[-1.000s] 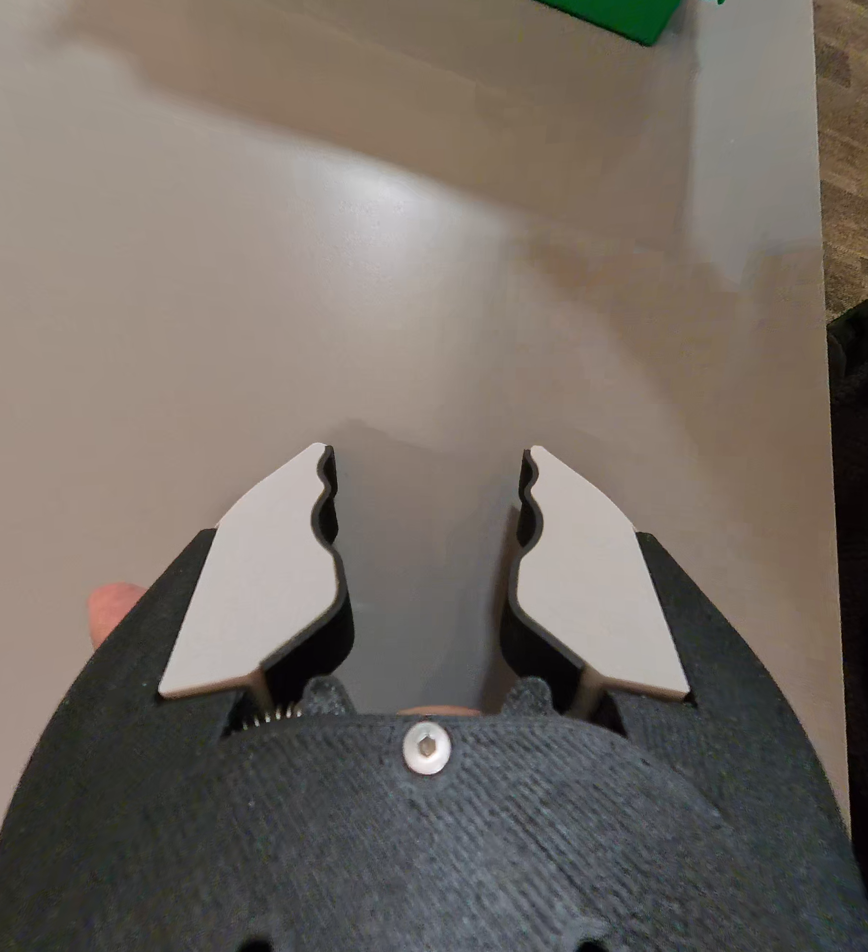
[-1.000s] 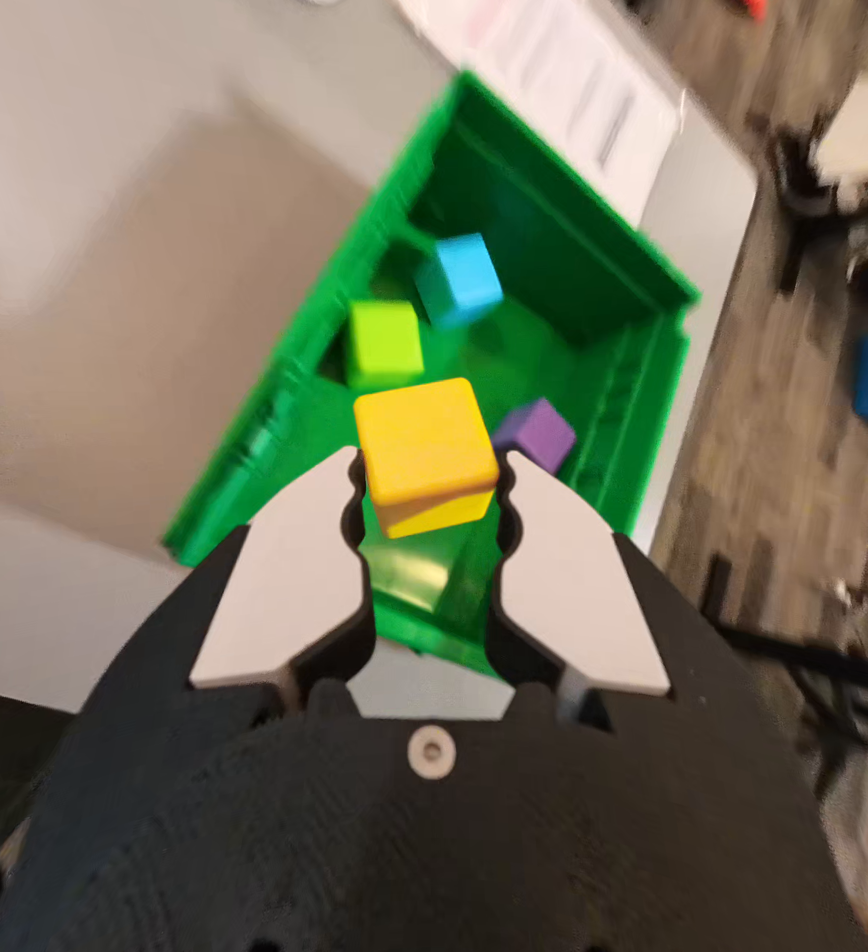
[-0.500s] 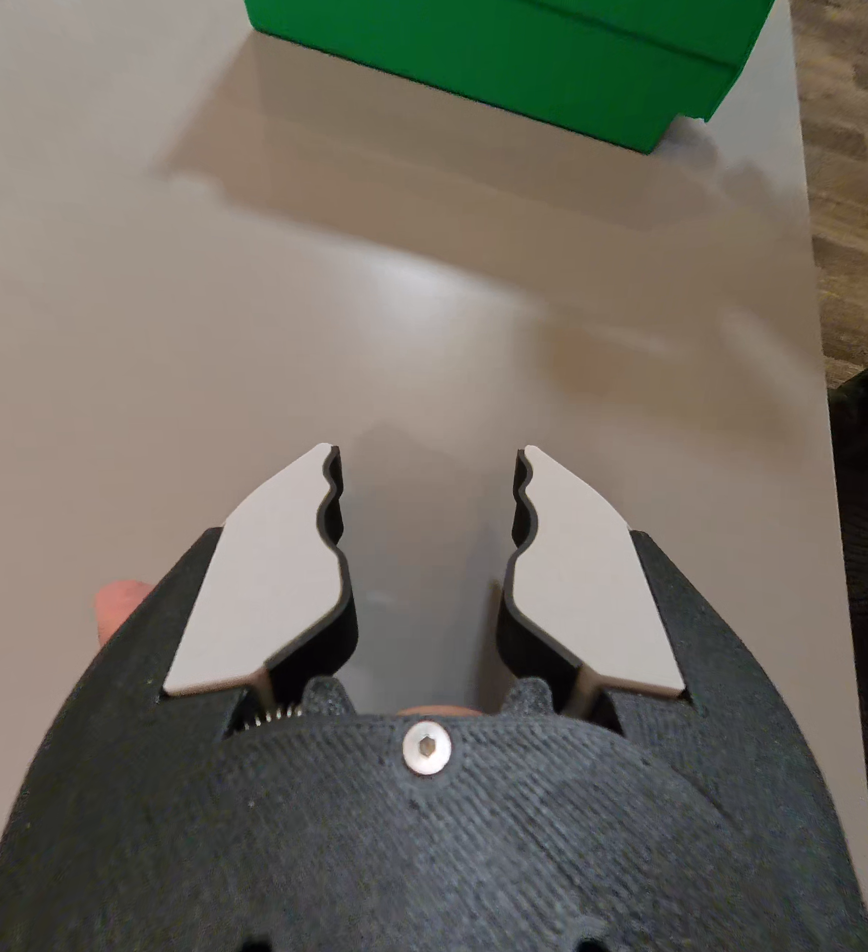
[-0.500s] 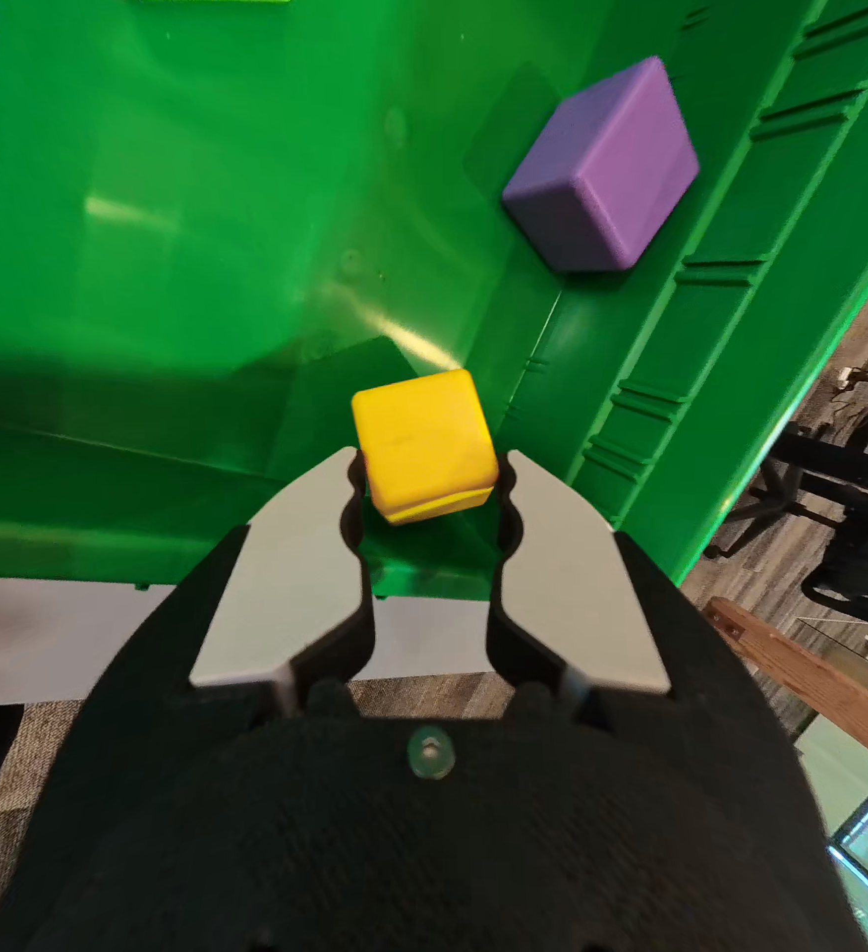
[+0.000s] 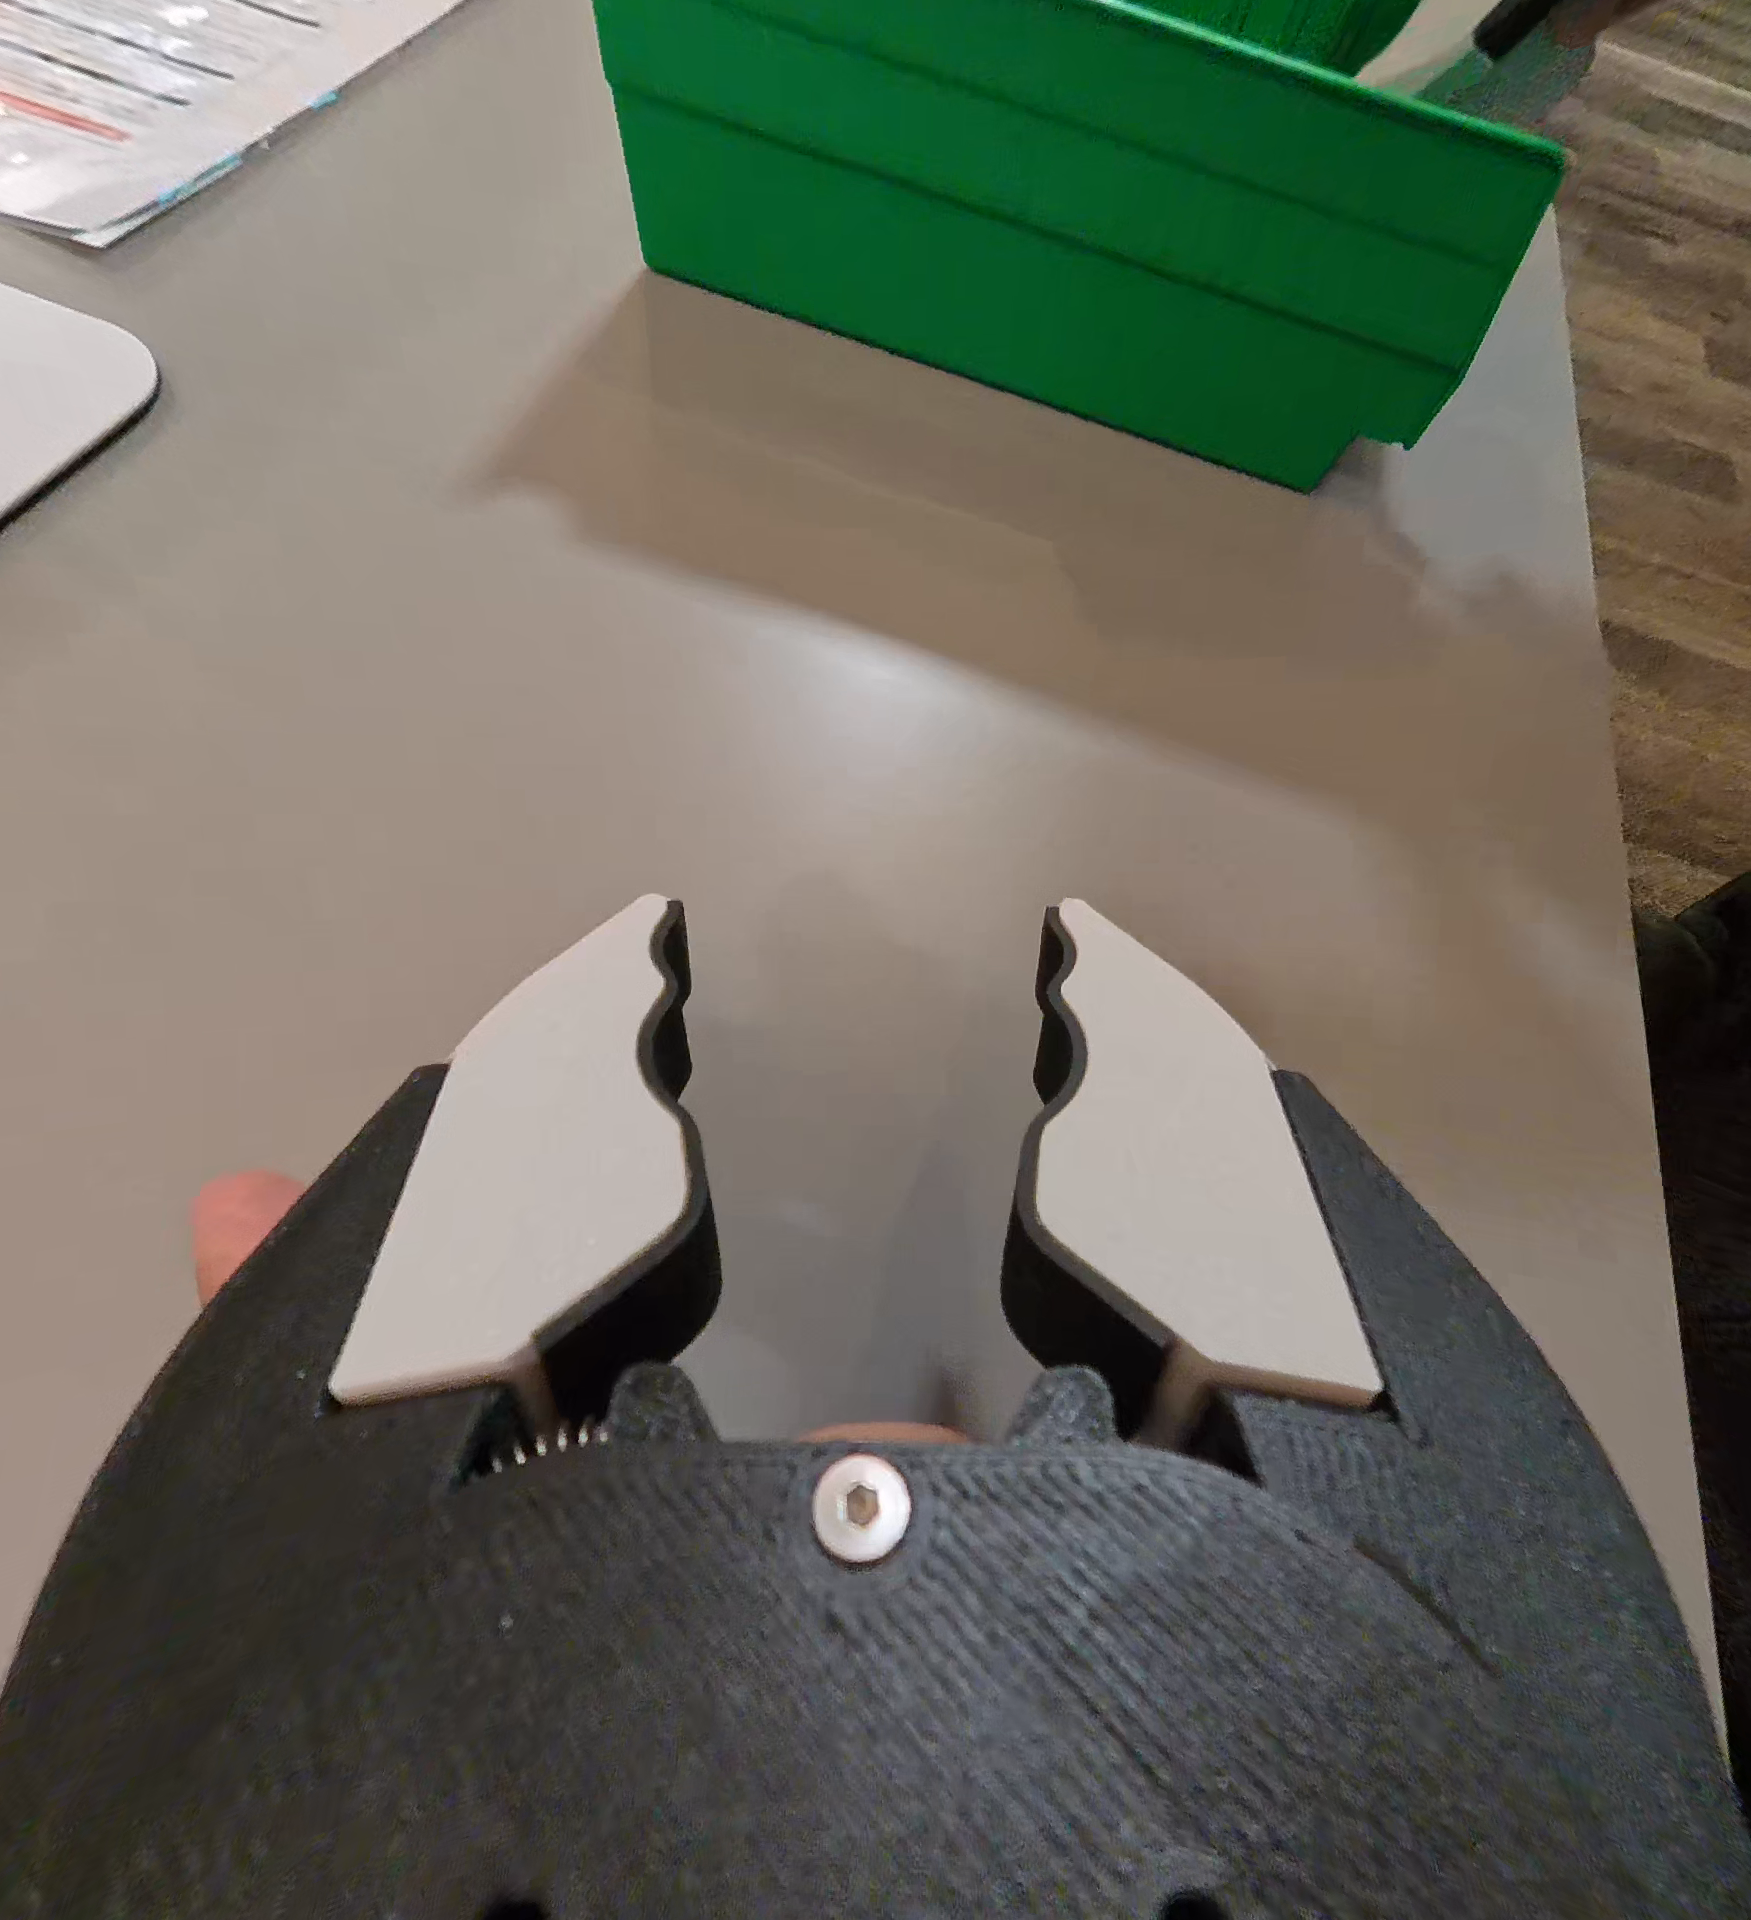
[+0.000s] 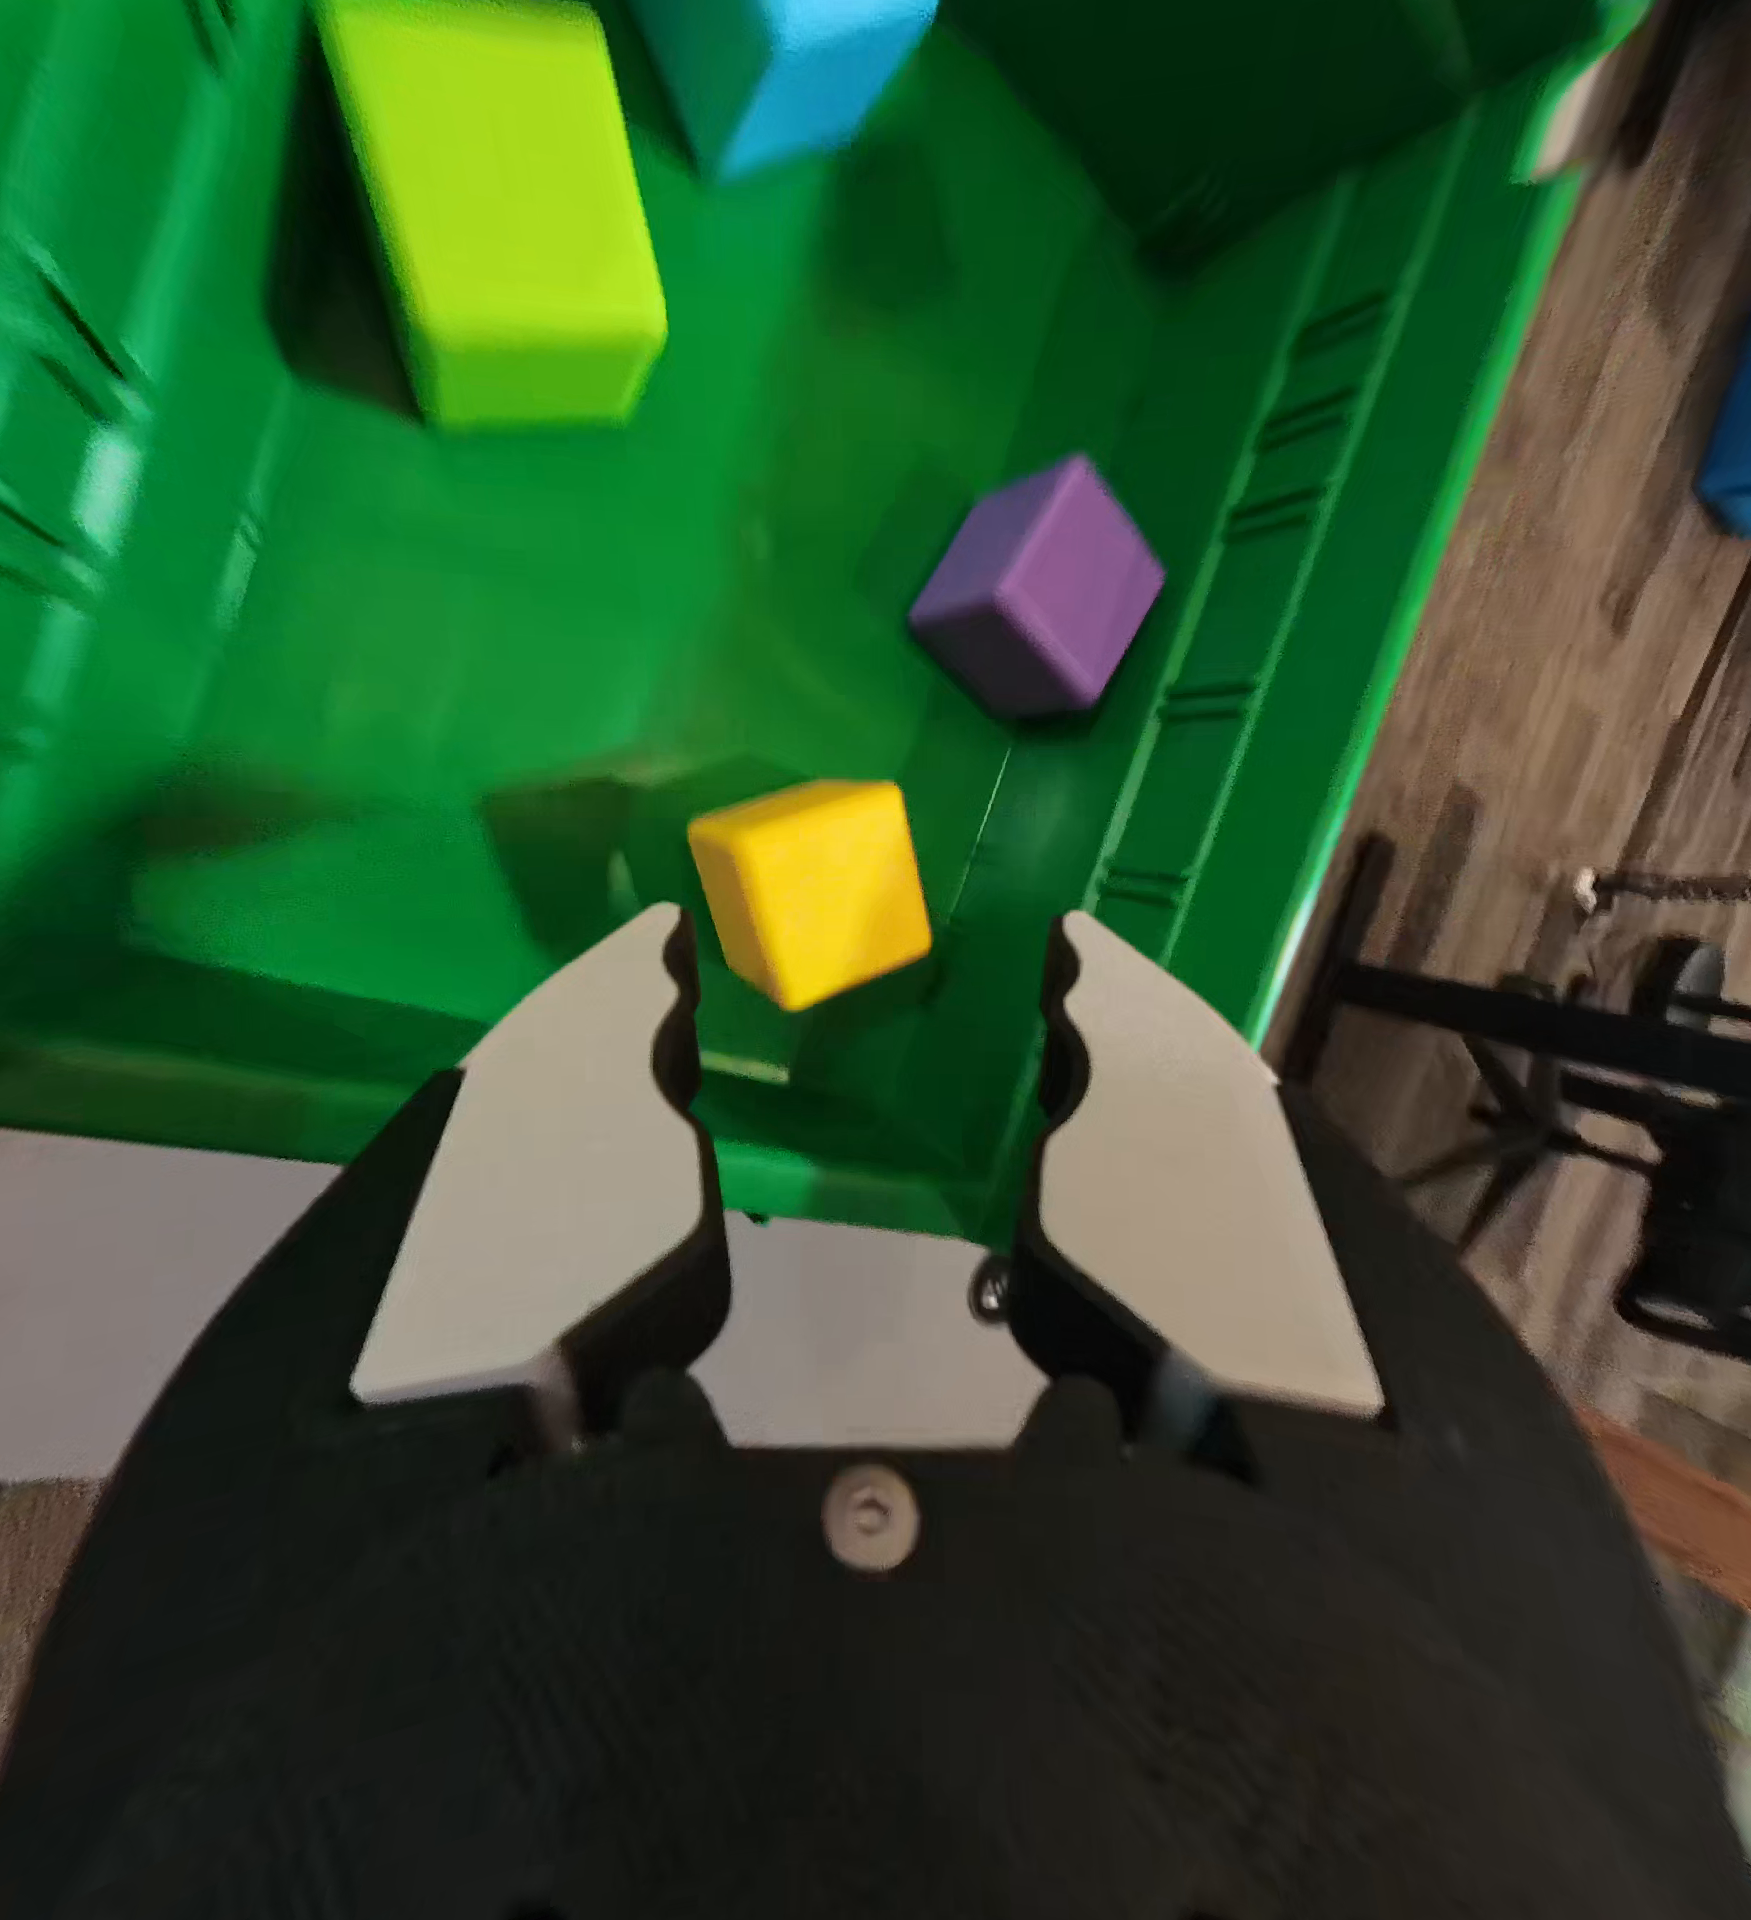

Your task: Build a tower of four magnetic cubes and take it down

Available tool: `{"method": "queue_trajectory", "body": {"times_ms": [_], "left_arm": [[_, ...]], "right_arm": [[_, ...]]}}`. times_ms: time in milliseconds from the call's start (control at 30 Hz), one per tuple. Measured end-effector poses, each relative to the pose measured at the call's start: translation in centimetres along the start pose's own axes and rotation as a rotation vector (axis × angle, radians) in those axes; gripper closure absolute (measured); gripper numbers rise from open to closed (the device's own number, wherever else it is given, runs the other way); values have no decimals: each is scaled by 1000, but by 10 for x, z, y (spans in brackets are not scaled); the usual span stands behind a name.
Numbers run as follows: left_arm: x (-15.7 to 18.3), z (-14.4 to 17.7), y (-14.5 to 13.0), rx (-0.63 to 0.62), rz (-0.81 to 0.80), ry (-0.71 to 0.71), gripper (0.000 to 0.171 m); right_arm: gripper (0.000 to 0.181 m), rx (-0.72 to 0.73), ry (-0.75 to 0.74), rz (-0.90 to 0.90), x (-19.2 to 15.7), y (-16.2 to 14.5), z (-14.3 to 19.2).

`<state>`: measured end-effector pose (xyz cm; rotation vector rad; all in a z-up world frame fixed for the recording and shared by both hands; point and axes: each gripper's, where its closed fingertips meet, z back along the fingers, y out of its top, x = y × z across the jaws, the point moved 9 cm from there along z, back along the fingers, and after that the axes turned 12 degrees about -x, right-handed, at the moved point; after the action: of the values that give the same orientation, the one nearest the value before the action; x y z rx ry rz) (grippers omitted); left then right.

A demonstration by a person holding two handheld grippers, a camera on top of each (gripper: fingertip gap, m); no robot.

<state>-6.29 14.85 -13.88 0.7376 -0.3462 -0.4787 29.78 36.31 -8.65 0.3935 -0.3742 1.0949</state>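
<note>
Yellow cube (image 6: 811,891) lies free beyond the wide-open right claw (image 6: 869,935).

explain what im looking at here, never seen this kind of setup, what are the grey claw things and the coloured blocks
There is no robot here. A person holds a hand-held gripper in each hand, and each carries a camera looking forward along its two grey fingers.

The left view shows the left hand-held gripper, open and empty, over a grey table. A green bin stands ahead, with printed sheets at far left.

The right view looks down into that bin. The right hand-held gripper is open, holding nothing. A yellow cube shows just beyond its fingertips, free of them. A purple cube, a lime block and a blue block lie farther in.
</note>
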Motion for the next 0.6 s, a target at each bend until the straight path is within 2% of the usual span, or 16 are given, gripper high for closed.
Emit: {"method": "queue_trajectory", "body": {"times_ms": [167,200,300,333,400,500,600], "left_arm": [[1,8,8,91,1,89,107],[1,12,11,127,1,121,107],[3,22,16,216,13,206,109],[4,26,17,234,23,243,115],[8,35,17,280,41,302,137],[19,49,14,325,74,348,137],[33,58,6,290,95,315,141]], "right_arm": [[111,483,-39,-155,0,18,57],[108,588,-38,-174,-6,22,68],[121,872,27,-199,-37,35,90],[123,946,68,-204,-51,38,95],[126,1052,161,-242,-79,43,100],[131,1122,403,-304,-117,48,102],[160,1171,604,-326,-146,45,101]]}}
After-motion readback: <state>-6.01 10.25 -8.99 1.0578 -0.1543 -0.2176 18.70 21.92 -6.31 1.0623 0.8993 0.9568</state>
